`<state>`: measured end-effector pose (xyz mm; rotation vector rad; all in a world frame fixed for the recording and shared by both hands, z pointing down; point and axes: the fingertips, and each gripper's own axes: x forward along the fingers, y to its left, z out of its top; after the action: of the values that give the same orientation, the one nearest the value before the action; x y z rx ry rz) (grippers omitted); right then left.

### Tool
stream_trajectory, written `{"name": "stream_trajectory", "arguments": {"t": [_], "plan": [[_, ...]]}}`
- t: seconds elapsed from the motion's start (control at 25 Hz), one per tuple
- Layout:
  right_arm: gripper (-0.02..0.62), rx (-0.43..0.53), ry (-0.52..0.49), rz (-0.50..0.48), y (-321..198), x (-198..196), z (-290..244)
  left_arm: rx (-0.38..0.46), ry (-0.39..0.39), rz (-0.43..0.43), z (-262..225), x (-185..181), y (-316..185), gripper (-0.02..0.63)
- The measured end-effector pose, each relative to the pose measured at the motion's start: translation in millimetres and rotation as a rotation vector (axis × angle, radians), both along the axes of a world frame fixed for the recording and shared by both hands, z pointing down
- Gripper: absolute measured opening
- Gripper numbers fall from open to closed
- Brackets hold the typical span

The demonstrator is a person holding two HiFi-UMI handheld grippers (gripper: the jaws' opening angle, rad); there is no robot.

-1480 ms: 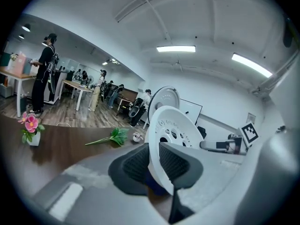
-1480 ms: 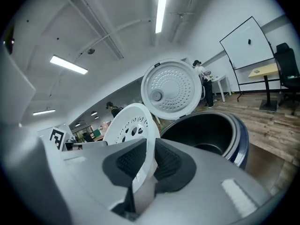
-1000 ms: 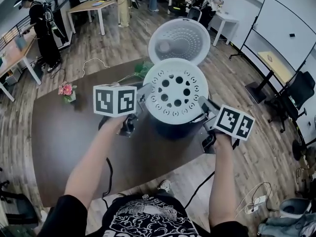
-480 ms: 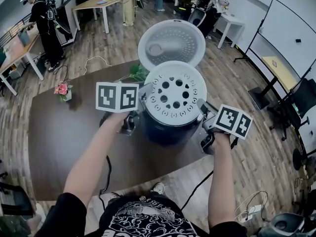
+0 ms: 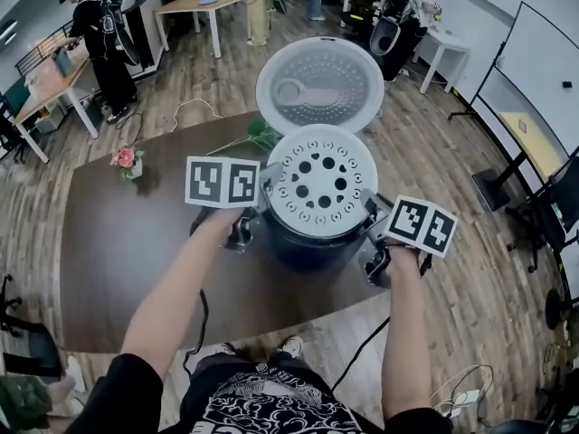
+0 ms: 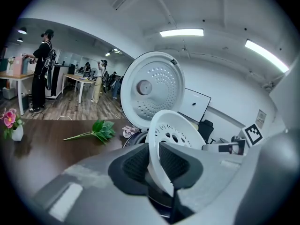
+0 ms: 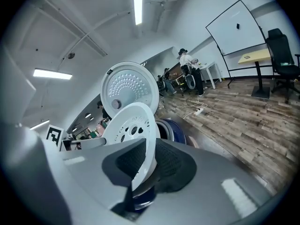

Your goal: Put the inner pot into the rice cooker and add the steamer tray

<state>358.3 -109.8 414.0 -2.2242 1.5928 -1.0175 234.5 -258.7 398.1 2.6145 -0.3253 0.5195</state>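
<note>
The white steamer tray, a round dish with many holes, hangs just over the mouth of the dark blue rice cooker. My left gripper is shut on the tray's left rim, my right gripper is shut on its right rim. The cooker's white lid stands open behind the tray. The inside of the cooker is hidden under the tray in the head view; its dark rim shows in the right gripper view.
The cooker stands on a dark brown table. A small vase of pink flowers is at the table's far left, and a green leafy sprig lies behind the cooker. Desks, people and a whiteboard fill the room beyond.
Both grippers have lowered the steamer tray toward the cooker's mouth. The tray now covers more of the cooker body in the head view.
</note>
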Motion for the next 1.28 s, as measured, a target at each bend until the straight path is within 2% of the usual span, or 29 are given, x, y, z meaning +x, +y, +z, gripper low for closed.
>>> {"name": "stream_trajectory", "arguments": {"t": [0.28,0.64,0.76,0.96,1.28], "plan": [[0.075,-0.064,0.093,0.024,0,6,5,-0.026,-0.038,0.016,15,6,0,0.080],[0.094,-0.178,0.254,0.053,-8,5,16,0.006,-0.059,0.054,27,4,-4,0.087],[0.098,-0.211,0.305,0.060,-9,7,15,0.048,-0.068,0.067,26,6,-4,0.095],[0.103,-0.250,0.357,0.067,-10,7,17,0.163,-0.103,0.101,29,5,-3,0.112],[0.107,-0.289,0.414,0.082,-9,7,18,0.263,-0.130,0.122,36,6,-2,0.132]]}}
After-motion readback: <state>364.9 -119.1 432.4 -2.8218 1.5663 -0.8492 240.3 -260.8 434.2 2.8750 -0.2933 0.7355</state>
